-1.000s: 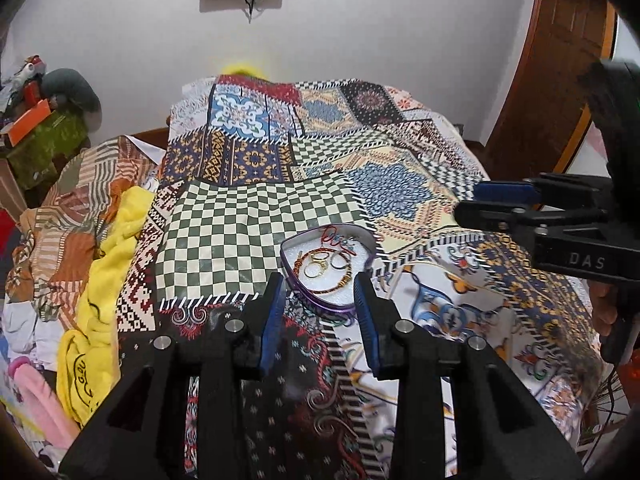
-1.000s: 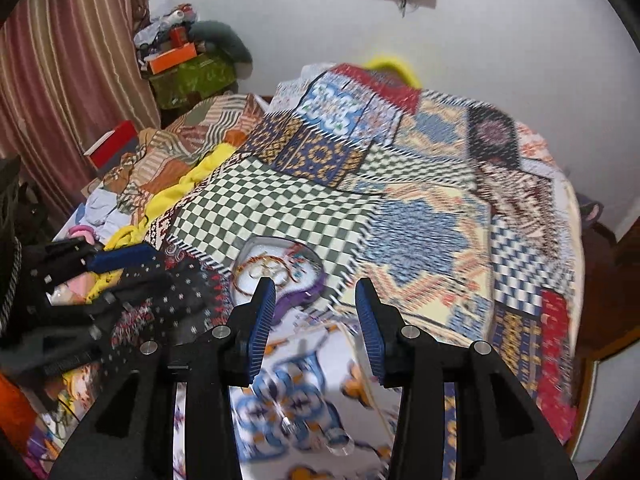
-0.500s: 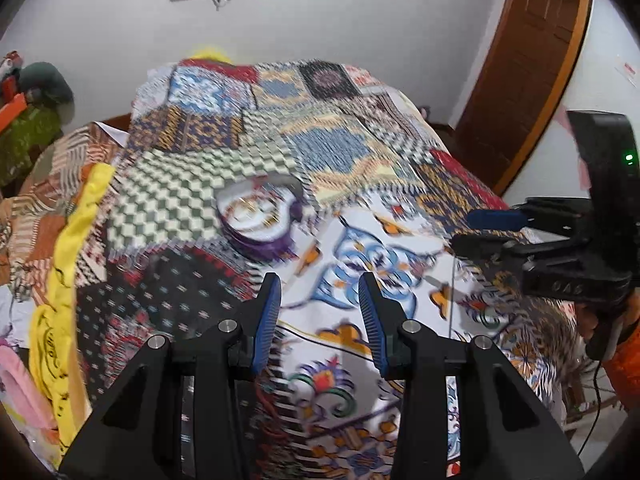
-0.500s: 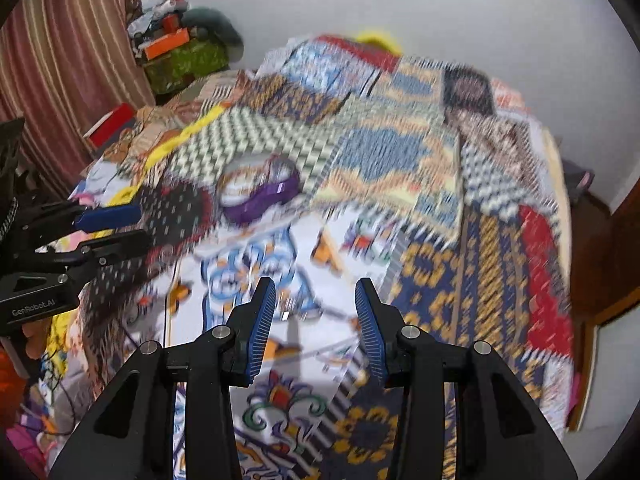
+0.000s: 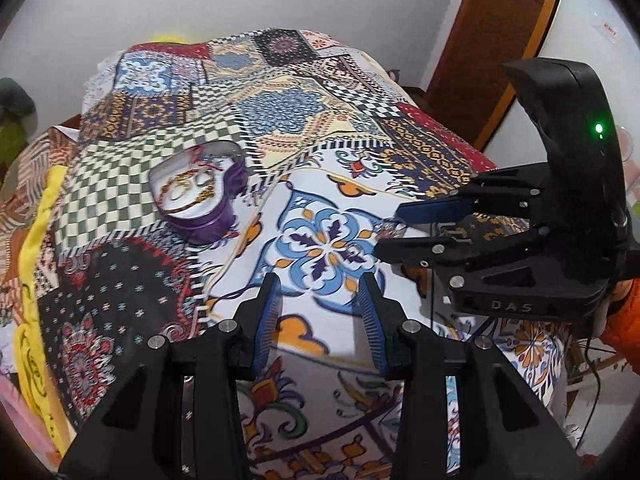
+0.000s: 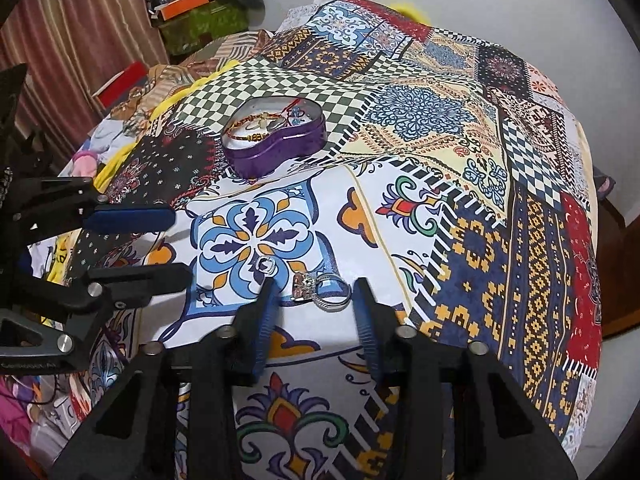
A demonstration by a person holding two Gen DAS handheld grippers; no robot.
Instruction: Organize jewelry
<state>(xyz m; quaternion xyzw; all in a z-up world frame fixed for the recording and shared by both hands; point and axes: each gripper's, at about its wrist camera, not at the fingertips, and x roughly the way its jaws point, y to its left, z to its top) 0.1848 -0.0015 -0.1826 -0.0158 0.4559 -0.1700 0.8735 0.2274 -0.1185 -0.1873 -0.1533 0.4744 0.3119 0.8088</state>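
Patchwork bedspread (image 6: 460, 128) lies broad, bare cloth all round; purple heart-shaped tin (image 6: 276, 140) sits well beyond, jewelry inside; right gripper (image 6: 316, 292) spread, silver rings (image 6: 324, 290) lying between its fingertips; left gripper (image 5: 320, 292) spread, idle; judged step: pickup; next, closing squarely on the rings.

"DAS" embossed on right gripper (image 5: 390, 236) body, seen right of left gripper's (image 5: 318, 292) fingers, faint lettering on left gripper body in right wrist view, unreadable

Silver rings (image 6: 320, 290) flat on bedspread, purple heart tin (image 6: 276, 136) beyond.
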